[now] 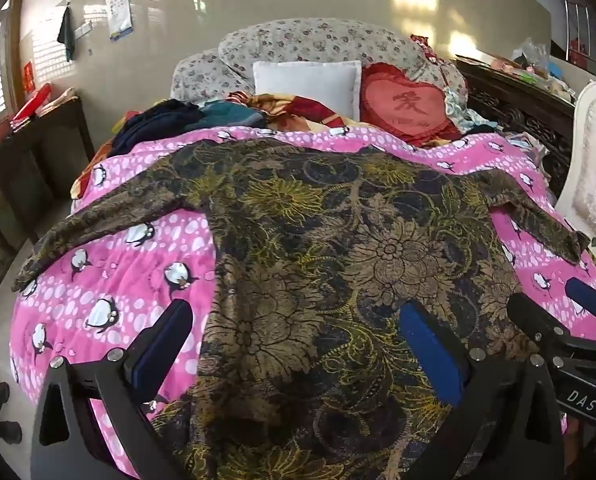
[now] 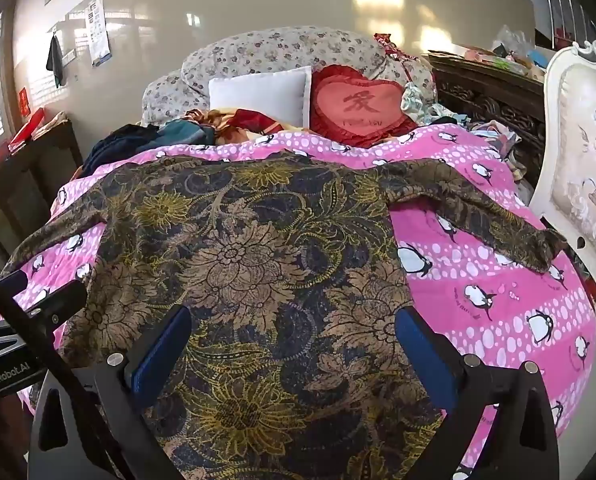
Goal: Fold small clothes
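Note:
A dark floral long-sleeved top (image 1: pixel 322 248) lies spread flat on a pink penguin-print quilt (image 1: pixel 110 280), hem toward me, both sleeves stretched out sideways. It also shows in the right wrist view (image 2: pixel 250 264) on the quilt (image 2: pixel 498 280). My left gripper (image 1: pixel 294 320) is open and empty, hovering over the top's lower left part near its hem. My right gripper (image 2: pixel 294 324) is open and empty over the lower right part. The right gripper's blue fingers (image 1: pixel 586 300) show at the right edge of the left wrist view.
A white cushion (image 1: pixel 308 86), a red heart cushion (image 1: pixel 406 106) and a pile of loose clothes (image 1: pixel 166 122) lie at the bed's head. A dark wooden sideboard (image 1: pixel 30 160) stands left. A white upholstered chair (image 2: pixel 582 168) and carved dark furniture (image 2: pixel 494 100) stand right.

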Action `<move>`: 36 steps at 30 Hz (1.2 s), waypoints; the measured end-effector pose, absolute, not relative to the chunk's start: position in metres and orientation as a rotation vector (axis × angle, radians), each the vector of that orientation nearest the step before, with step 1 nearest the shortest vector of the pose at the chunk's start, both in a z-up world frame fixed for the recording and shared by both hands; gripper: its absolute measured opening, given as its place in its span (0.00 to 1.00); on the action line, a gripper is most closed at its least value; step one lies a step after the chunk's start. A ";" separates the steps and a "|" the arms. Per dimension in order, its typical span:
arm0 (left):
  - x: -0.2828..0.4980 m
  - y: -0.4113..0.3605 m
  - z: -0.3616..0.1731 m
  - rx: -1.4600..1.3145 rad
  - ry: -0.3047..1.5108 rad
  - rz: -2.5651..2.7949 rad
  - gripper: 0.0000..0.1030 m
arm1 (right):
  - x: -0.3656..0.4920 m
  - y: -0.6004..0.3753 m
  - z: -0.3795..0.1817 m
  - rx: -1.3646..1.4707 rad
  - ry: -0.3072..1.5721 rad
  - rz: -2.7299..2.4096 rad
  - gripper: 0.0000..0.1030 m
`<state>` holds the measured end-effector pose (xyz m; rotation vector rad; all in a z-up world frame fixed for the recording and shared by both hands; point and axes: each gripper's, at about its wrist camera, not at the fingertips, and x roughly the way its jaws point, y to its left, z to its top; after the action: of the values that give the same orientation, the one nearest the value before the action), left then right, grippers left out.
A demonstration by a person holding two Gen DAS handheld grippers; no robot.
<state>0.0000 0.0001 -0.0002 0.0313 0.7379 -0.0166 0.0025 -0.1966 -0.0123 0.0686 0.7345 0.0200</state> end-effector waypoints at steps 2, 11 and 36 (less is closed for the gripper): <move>0.000 0.002 0.000 0.033 0.748 -0.004 1.00 | 0.003 -0.195 -0.013 0.064 0.735 0.020 1.00; 0.013 0.001 -0.012 0.010 0.782 0.018 1.00 | 0.008 -0.196 -0.020 0.059 0.748 0.015 1.00; 0.023 -0.006 -0.020 0.022 0.790 -0.017 1.00 | 0.013 -0.201 -0.027 0.077 0.747 0.003 1.00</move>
<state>0.0232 -0.0064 -0.0205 0.0217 0.7901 -0.0166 0.0129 -0.2009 -0.0269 0.0770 0.7468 0.0029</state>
